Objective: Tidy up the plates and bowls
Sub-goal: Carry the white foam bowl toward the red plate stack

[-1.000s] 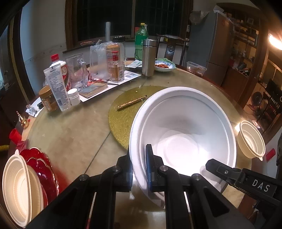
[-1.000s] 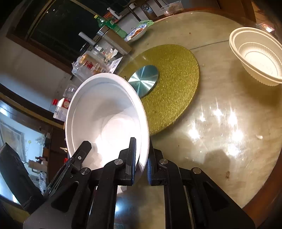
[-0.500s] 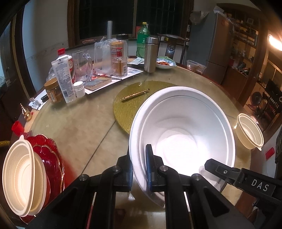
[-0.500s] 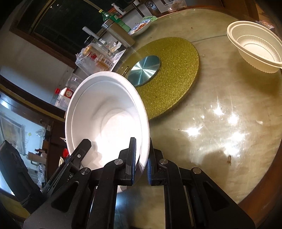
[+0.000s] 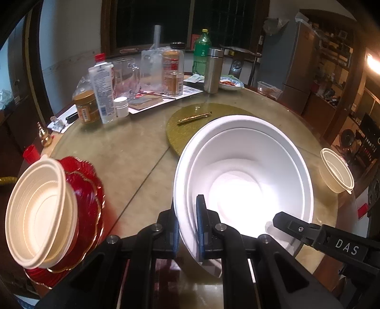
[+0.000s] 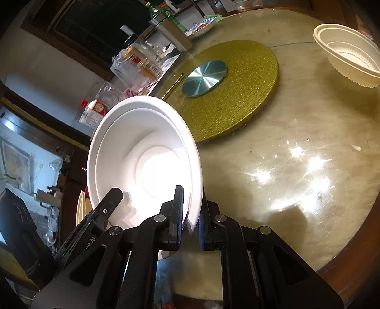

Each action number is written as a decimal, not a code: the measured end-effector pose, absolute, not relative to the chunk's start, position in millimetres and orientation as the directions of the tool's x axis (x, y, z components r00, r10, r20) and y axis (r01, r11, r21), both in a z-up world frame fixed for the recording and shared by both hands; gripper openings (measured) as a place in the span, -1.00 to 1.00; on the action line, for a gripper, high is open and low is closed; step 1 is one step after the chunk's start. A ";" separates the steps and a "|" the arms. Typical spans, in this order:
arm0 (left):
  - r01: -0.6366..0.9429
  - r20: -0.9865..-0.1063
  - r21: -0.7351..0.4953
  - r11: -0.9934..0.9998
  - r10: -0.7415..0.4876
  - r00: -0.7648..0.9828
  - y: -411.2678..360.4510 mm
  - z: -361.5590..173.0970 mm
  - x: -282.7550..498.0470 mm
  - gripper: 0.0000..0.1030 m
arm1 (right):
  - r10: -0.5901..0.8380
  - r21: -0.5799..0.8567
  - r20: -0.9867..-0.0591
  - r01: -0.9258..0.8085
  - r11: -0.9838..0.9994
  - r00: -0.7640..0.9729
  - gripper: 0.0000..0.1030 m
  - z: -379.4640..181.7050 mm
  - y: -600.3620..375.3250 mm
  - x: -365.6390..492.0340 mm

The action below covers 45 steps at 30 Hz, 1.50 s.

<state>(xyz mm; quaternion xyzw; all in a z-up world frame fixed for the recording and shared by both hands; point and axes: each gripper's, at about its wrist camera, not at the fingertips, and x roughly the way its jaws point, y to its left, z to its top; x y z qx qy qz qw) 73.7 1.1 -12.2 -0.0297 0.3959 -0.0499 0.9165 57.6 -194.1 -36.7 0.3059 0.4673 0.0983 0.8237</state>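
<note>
Both the left gripper and right gripper clench the white bowls by opposite rims, above the near marbled round table; gold mat centre; dark window beyond.

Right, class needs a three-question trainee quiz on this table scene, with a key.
1. True or false: both the left hand-held gripper and the right hand-held gripper are clamped on the rim of the large white bowl.
2. What lies beneath the cream bowl at the left table edge?
3. Which sits on the gold mat: A) metal disc, B) thermos, C) jar?

Key: 1 true; 2 red plates; 3 A.
</note>
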 end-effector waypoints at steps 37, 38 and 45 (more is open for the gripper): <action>-0.085 -0.621 -0.165 0.983 -0.037 0.783 92.0 28.3 11.9 -0.80 | 0.548 0.564 -0.642 -0.154 0.811 0.536 -0.81 17.5 -96.0 43.0; -0.096 -0.617 -0.167 0.981 -0.028 0.786 96.0 29.9 9.6 -0.80 | 0.552 0.563 -0.640 -0.162 0.810 0.534 -0.81 19.1 -92.1 42.8; -0.160 -0.605 -0.170 0.972 0.025 0.796 120.6 36.5 3.5 -0.79 | 0.579 0.554 -0.635 -0.222 0.803 0.512 -0.81 28.0 -62.1 45.9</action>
